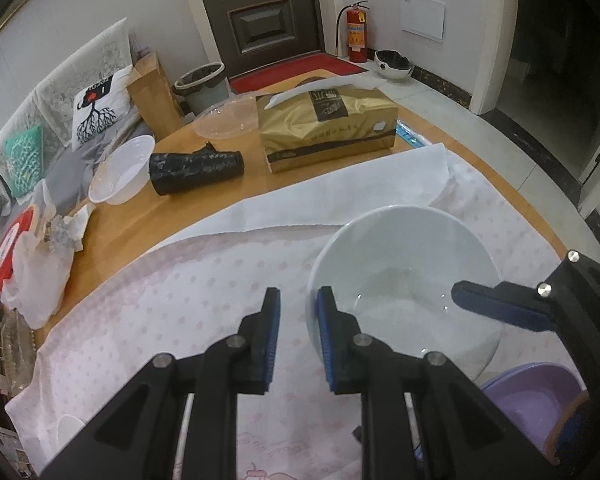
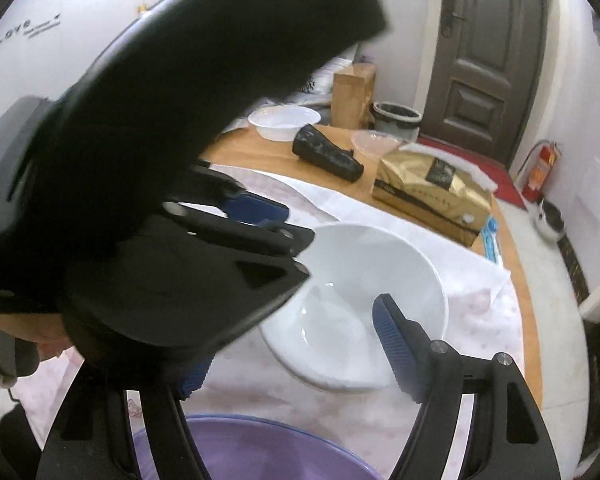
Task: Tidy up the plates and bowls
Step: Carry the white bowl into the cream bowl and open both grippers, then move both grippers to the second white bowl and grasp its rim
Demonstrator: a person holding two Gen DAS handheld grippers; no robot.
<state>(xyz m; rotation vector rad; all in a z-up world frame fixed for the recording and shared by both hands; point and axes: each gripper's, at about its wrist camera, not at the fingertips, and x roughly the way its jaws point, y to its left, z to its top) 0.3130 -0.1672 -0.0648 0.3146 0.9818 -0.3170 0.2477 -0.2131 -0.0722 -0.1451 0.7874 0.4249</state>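
Observation:
A white ceramic bowl [image 1: 400,264] [image 2: 360,264] sits upright on a pink dotted cloth [image 1: 180,300]. My left gripper [image 1: 298,296] [image 2: 296,224] is just left of the bowl. Its jaws stand close together with only cloth showing in the narrow gap, and its right pad lies against the outside of the rim. My right gripper [image 2: 288,344] [image 1: 514,360] straddles the bowl's near-right rim. One of its fingers [image 2: 396,344] hangs inside the bowl, the other stays outside, partly hidden behind the left gripper. I see no pad pressing on the wall.
A purple basin [image 2: 260,448] [image 1: 540,400] sits at the near edge. Farther back on the wooden table are a gold tissue box [image 1: 328,128], a black roll [image 1: 196,172], a white plastic bowl [image 1: 120,176] and a clear lid [image 1: 228,116]. Bags crowd the left edge.

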